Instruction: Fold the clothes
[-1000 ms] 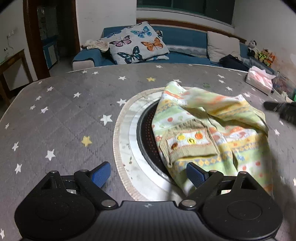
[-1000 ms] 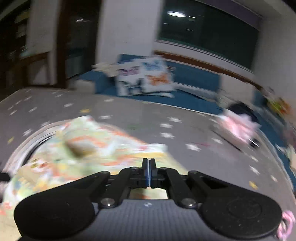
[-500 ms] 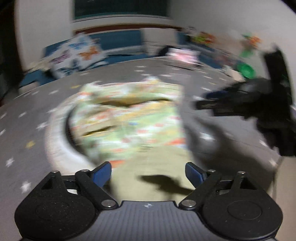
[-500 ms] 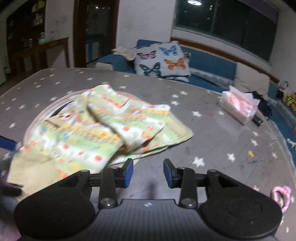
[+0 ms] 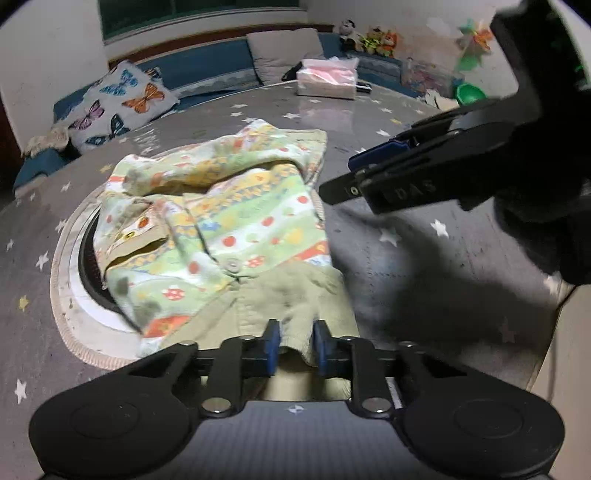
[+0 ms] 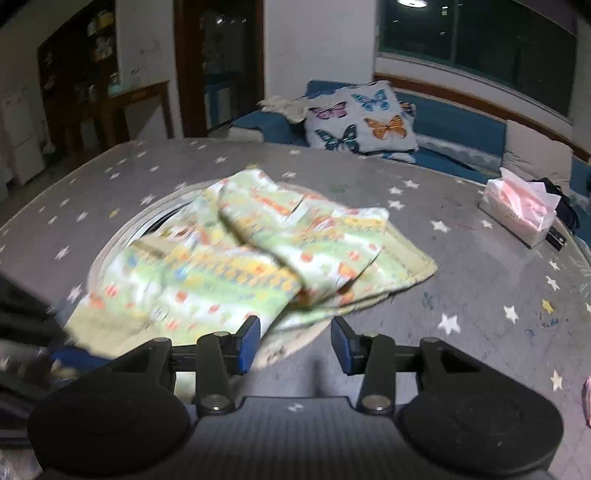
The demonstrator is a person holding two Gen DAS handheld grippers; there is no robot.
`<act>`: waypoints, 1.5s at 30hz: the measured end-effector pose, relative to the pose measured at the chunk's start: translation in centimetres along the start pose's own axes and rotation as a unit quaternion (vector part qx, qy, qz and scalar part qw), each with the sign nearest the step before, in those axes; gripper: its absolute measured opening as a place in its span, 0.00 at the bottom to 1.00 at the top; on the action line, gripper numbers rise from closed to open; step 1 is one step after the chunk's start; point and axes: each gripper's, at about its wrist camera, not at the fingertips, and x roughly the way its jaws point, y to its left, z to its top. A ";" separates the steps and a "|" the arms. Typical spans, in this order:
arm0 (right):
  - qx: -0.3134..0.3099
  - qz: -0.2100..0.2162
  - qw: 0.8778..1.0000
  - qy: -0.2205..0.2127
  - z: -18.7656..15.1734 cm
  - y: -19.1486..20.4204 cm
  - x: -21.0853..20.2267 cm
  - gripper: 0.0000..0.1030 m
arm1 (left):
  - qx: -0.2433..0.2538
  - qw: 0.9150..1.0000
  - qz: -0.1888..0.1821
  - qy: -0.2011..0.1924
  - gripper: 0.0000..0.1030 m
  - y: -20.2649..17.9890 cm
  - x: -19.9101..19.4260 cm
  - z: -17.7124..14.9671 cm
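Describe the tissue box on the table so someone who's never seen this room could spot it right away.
Start at the big grey table dotted with stars, which stands in front of a blue sofa. Look to its far edge, well away from the patterned shirt in the middle. The tissue box sits there alone, a pale box with pink tissue sticking out of its top, the only boxy thing on the table.

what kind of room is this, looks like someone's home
Most likely a living room in a home. A blue sofa with a butterfly cushion runs under a window, soft toys sit along the wall, and a tissue box stands on the star-patterned table.
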 end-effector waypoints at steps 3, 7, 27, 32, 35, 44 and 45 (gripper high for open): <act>0.023 -0.006 1.000 0.001 0.6 -1.0 1.4 0.39 | -0.020 1.000 0.004 -0.015 0.15 1.3 -0.9 0.5; 0.056 -0.002 0.998 0.011 0.9 -2.1 2.9 0.34 | -0.052 0.998 0.004 -0.036 0.15 3.3 -2.2 1.5; -0.053 0.084 0.994 0.052 -2.7 3.7 0.1 0.33 | -0.048 0.997 -0.041 -0.053 0.48 4.8 -4.4 1.3; 0.012 0.148 0.988 0.030 -0.4 2.7 0.6 0.31 | 0.019 0.997 -0.038 -0.060 0.57 1.6 -4.5 0.8; 0.057 0.195 0.979 0.023 1.0 1.7 1.2 0.31 | 0.042 0.997 -0.015 -0.062 0.66 0.9 -3.8 0.8; 0.114 0.248 0.962 0.029 2.7 0.8 3.2 0.31 | 0.047 0.998 0.020 -0.043 0.45 2.1 -0.5 1.5; 0.111 0.244 0.963 0.025 2.8 0.8 3.0 0.31 | 0.042 0.998 0.016 -0.041 0.29 2.5 -0.3 1.6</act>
